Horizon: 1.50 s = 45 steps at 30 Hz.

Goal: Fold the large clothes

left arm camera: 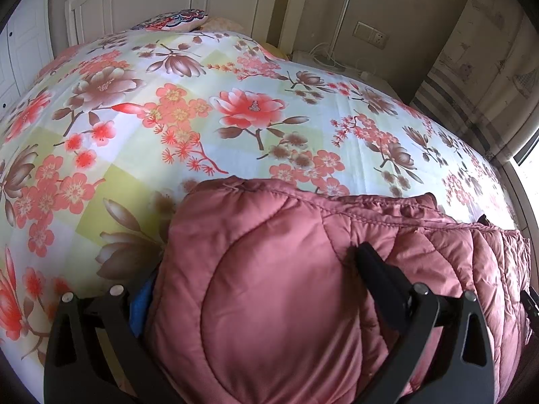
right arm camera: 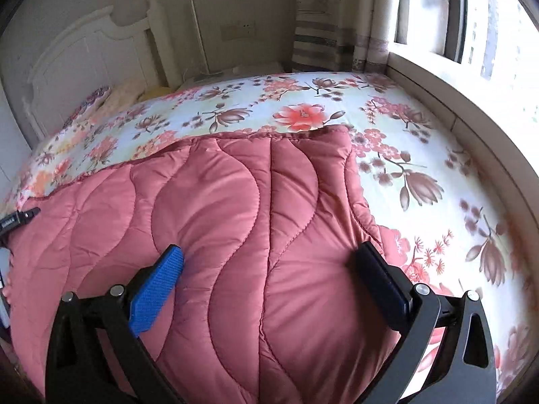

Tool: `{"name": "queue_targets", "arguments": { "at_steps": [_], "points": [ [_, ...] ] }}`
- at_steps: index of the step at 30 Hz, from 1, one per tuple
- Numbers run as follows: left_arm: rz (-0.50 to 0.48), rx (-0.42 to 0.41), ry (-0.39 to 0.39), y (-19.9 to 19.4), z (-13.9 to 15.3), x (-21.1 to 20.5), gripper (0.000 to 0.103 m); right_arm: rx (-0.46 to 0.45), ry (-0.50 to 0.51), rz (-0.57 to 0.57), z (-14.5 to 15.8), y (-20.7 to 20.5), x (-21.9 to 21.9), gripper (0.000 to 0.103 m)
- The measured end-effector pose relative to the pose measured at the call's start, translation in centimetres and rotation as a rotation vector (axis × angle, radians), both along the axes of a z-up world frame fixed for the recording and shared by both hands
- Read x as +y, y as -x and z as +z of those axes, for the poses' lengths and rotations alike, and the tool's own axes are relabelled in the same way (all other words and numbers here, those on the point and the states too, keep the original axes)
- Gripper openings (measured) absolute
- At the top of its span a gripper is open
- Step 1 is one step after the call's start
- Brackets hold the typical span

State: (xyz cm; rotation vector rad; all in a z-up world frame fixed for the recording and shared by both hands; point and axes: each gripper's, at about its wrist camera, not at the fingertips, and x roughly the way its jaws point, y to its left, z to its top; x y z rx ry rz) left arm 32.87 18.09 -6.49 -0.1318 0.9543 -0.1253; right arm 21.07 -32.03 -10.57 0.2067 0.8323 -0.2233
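A pink quilted padded coat lies folded on the floral bed sheet, near the bed's front edge. My left gripper stands open at the coat's left end. The puffy fabric bulges between its fingers and hides most of the blue left pad. In the right wrist view the coat spreads wide, its far hem straight across the sheet. My right gripper is open over the coat's right part, both fingertips against the fabric. The left gripper's tip shows at the left edge.
A white headboard and patterned pillow stand at the bed's far end. A nightstand with cables and a wall socket sit beside it. A striped curtain and a window sill run along the right.
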Motion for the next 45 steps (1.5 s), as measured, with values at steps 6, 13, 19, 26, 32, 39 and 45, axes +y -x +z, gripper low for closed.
{"name": "queue_targets", "arguments": {
  "at_steps": [6, 13, 19, 26, 32, 39, 45],
  "points": [
    [-0.003, -0.217, 0.059, 6.3, 5.8, -1.2, 0.101, -0.101, 0.053, 0.051, 3.0, 2.3, 3.1, 0.098],
    [-0.259, -0.245, -0.183, 12.0, 3.1, -11.9, 0.101, -0.119, 0.097, 0.352, 4.2, 3.4, 11.3, 0.098],
    [-0.271, -0.197, -0.203, 11.5, 0.7, -12.6, 0.101, -0.034, 0.107, 0.403, -0.1, 2.1, 13.3, 0.099],
    [-0.135, -0.25, -0.093, 13.8, 2.9, -6.4, 0.101, -0.049, 0.091, 0.325, 1.5, 3.5, 11.1, 0.098],
    [-0.067, -0.194, -0.043, 12.8, 1.1, -2.0, 0.101, -0.071, 0.051, 0.062, 1.0, 6.0, 3.0, 0.099],
    [-0.047, -0.237, -0.061, 15.8, 3.3, -3.8, 0.101, -0.027, 0.061, 0.051, 0.5, 6.0, 2.9, 0.098],
    [-0.236, -0.286, -0.129, 20.2, 4.2, -9.8, 0.101, -0.141, 0.068, 0.288, 3.2, 8.2, 8.9, 0.098]
  ]
}}
